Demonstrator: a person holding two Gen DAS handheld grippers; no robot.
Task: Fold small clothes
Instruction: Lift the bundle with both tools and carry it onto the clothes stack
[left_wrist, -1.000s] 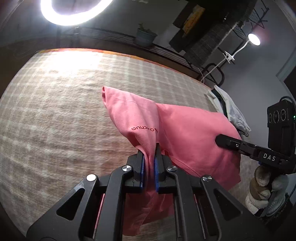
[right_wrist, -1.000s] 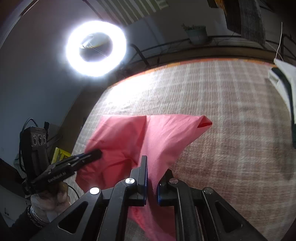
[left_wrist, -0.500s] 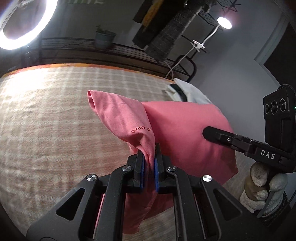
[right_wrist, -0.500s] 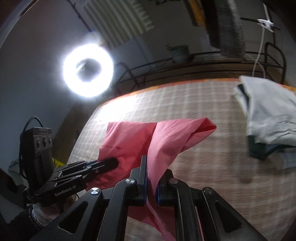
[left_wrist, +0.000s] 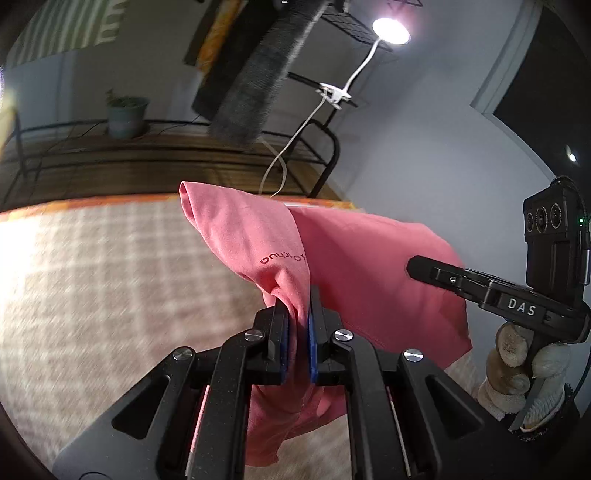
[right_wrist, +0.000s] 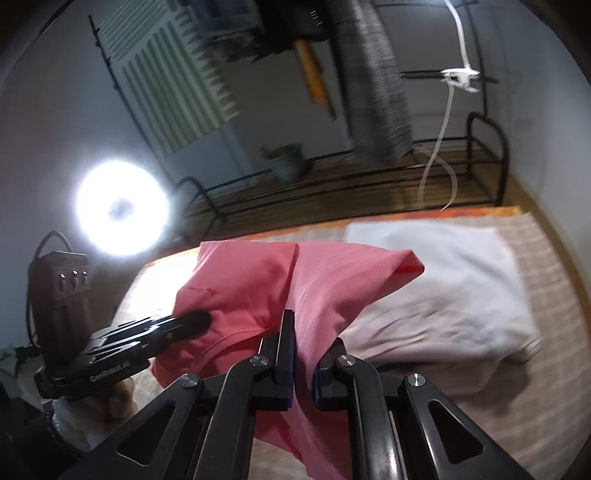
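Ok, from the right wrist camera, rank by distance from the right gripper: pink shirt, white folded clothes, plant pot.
1. pink shirt, clamped in the right gripper.
2. white folded clothes, just beyond, to the right.
3. plant pot, far back on the rack.

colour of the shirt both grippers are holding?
Pink shirt, small darker lettering; best in left wrist view.

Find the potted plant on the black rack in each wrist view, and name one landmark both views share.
Left wrist view: potted plant, upper left, on the rack.
Right wrist view: potted plant, upper centre, on the rack.
Shared landmark: white clip lamp.
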